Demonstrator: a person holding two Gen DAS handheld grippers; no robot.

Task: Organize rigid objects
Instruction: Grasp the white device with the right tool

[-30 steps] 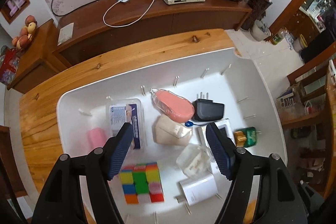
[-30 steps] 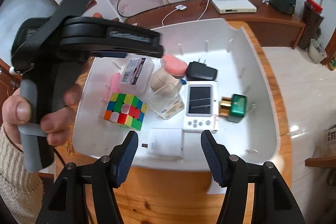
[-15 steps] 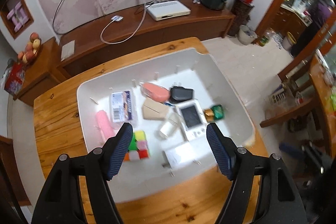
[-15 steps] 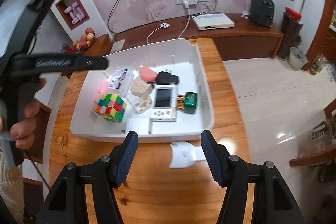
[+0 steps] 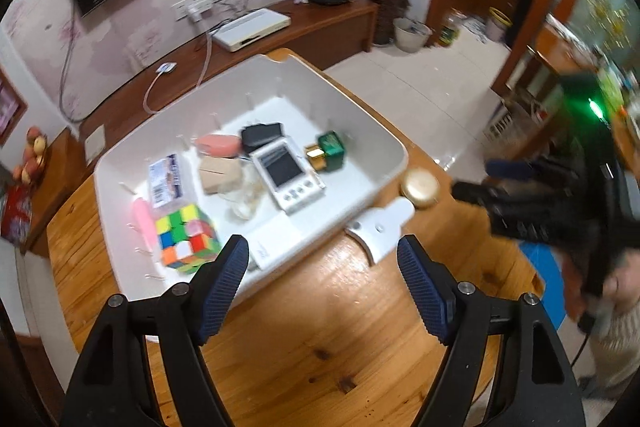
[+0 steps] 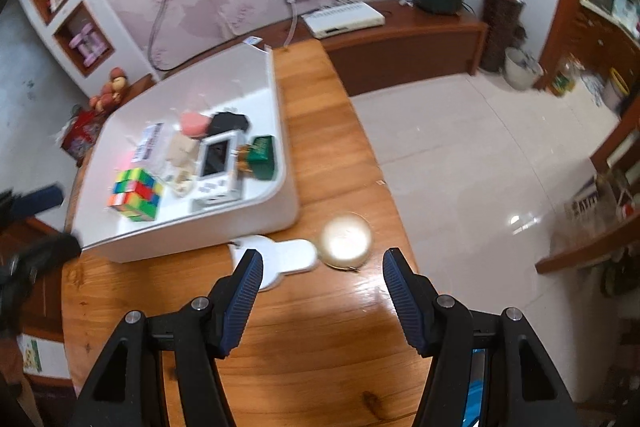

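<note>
- Step in hand: both tongs are standing empty over the tabletop, between pickups.
- Left tongs: released, jaws just opening wider, nothing between them.
- Right tongs: released, nothing gripped.
- White bin is already holding the cube and other items.
- Remaining outside, beside the bin: white flat piece and round gold tin.
- Next move likely calls for lowering onto one of these.

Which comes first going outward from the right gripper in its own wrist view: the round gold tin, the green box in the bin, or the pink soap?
From the right gripper:
1. Round gold tin, on the wooden table just ahead of the fingertips, outside the bin.
2. Green box, inside the white bin by its right wall.
3. Pink soap, deeper in the bin, toward its back.
</note>
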